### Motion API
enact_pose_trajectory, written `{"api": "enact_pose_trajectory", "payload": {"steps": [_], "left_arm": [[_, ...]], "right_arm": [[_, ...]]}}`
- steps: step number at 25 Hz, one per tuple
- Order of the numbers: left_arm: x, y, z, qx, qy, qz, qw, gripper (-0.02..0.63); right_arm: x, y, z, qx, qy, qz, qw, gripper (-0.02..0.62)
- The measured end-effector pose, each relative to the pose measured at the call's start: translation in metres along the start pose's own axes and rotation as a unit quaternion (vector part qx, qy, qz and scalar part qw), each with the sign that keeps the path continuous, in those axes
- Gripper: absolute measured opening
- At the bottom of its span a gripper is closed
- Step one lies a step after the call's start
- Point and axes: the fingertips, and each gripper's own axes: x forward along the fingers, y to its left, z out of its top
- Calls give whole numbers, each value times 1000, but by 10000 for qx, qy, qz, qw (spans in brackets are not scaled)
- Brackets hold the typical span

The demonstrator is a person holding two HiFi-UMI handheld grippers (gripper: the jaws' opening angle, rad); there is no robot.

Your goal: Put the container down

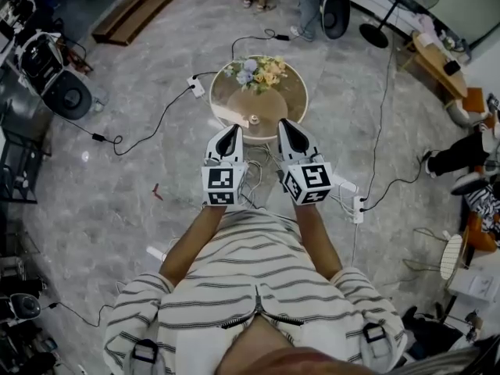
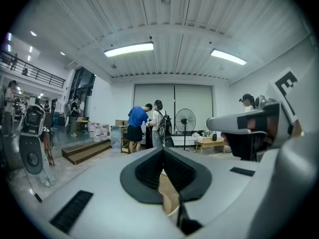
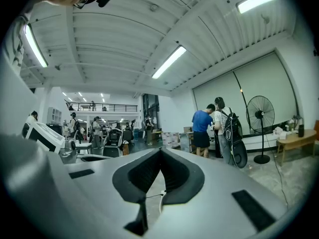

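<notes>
- Your left gripper (image 1: 232, 129) has its jaws pressed fully together with nothing between them; in the left gripper view (image 2: 163, 151) the dark pads meet in a single seam.
- Your right gripper (image 1: 286, 124) is the same: its own view (image 3: 160, 152) shows the jaws closed on each other and empty.
- Both grippers hover side by side over the near edge of the round desk (image 1: 304, 92), tips pointing away from you.
- The container (image 1: 256, 72) sits on the far half of the desk, well apart from both grippers. Flowers cover it, so its walls are hard to make out.
- A tan round mat (image 1: 264, 105) lies at the middle of the desk. A small pale object (image 1: 254, 120) stands near the close rim between the two gripper tips; it is too small to identify.
- Through the slit under the left jaws only a sliver of tan surface and a pale curved edge shows; the rest of the desk is hidden by the gripper body.
- Your forearms and striped shirt (image 1: 258, 287) block the floor below you.
- A cable (image 1: 156, 123) trails across the floor (image 1: 117, 209) left of the desk.
</notes>
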Motion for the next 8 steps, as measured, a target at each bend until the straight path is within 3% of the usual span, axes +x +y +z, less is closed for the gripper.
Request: {"api": "enact_pose_trajectory", "payload": {"steps": [8], "left_arm": [[-2, -3, 1, -49, -42, -9, 10000, -2]], "right_arm": [[-2, 1, -5, -35, 34, 20, 10000, 8]]}}
